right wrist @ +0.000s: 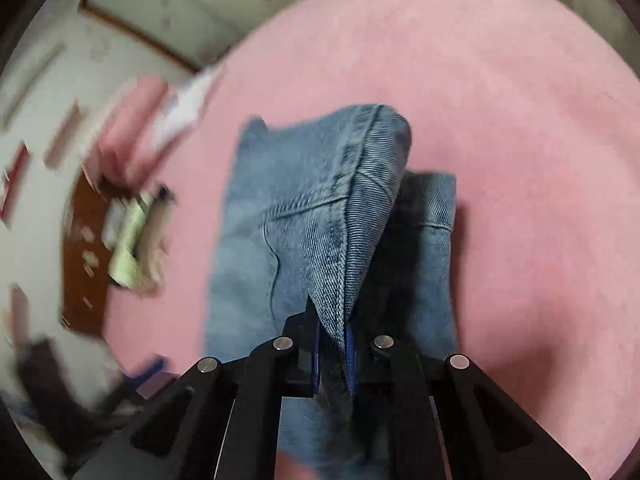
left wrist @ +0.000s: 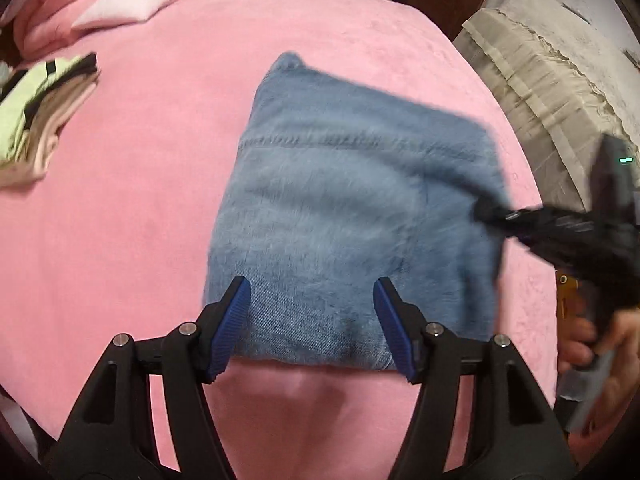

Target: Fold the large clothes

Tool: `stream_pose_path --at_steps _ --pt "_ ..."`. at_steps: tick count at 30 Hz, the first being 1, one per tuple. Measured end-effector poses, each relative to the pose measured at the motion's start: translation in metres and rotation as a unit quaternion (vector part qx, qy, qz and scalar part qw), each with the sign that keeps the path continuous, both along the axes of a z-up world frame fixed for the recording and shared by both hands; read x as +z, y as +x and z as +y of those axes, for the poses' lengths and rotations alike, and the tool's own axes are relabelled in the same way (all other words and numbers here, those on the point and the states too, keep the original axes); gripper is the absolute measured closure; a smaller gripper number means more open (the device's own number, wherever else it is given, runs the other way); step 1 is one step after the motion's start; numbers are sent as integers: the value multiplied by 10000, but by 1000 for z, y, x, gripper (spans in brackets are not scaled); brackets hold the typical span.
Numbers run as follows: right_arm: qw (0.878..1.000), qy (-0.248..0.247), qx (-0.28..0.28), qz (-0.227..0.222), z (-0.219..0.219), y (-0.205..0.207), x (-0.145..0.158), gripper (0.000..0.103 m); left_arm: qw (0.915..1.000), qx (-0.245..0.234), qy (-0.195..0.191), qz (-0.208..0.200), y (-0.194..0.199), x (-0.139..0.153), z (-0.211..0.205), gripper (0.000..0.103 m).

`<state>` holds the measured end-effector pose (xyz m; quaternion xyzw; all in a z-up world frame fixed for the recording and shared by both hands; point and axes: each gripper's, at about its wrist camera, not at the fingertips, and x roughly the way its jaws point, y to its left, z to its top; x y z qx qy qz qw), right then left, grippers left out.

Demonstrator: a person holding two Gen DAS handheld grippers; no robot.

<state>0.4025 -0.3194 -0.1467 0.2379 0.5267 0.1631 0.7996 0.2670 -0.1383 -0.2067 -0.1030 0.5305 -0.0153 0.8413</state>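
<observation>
Two grippers: we see both, one pair of jeans between them.
Jeans: blue denim, folded into a rough rectangle, lying on the pink bedspread right of centre in the left wrist view.
Left gripper: blue pads spread wide apart, holding nothing, hovering over the near edge of the denim; we cannot tell if the tips touch the fabric.
Right gripper: pads pressed together on a seamed edge of the jeans, and that flap rises off the layer beneath.
Right gripper from the left view: tip sits at the right edge of the denim, blurred.
Right hand: wrapped round the gripper handle at the frame's right edge.
Clothes stack: folded green, black and pale pink pieces, far left on the bed, well apart from the jeans.
Pillows: pink, at the far left corner.
Beige cover: draped over furniture beside the bed, on the right.
</observation>
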Motion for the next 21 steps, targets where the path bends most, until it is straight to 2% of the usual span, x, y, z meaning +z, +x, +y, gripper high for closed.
stream_pose_path --at_steps 2,4,7,9,11,15,16,17,18,19,20,21 --pt "9997 -199 -93 -102 0 -14 20 94 9999 -73 15 116 2 -8 -1 42" --pt "9993 -327 -207 3 5 -17 21 94 9997 -120 76 179 9 -12 3 42" --pt "9972 -253 -519 465 -8 -20 -5 94 9995 -191 81 227 11 -19 1 42" --pt "9940 -177 -732 788 -2 -19 -37 94 9994 -220 75 238 13 -24 1 42" --pt "9918 -206 -896 886 -2 -19 -52 94 9994 -215 95 258 11 -26 3 42" --pt "9878 -953 -830 905 18 -16 -61 87 9993 -141 74 352 2 -26 2 42" --pt "9864 -1135 -829 856 24 -17 -57 78 9992 -113 69 365 2 -26 3 42" --pt "9839 -1392 -801 780 29 -18 -50 64 9992 -89 63 382 1 -26 4 42" --pt "9791 -1770 -769 643 35 -17 -45 56 9992 -59 65 392 0 -28 4 42" --pt "9756 -1992 -747 548 39 -20 -38 41 9992 -38 67 397 0 -28 4 42" --pt "9733 -2125 -718 482 35 -20 -38 36 9992 -14 64 396 0 -28 4 42" --pt "9741 -2099 -693 475 37 -19 -41 36 9992 14 67 390 -1 -27 3 42"
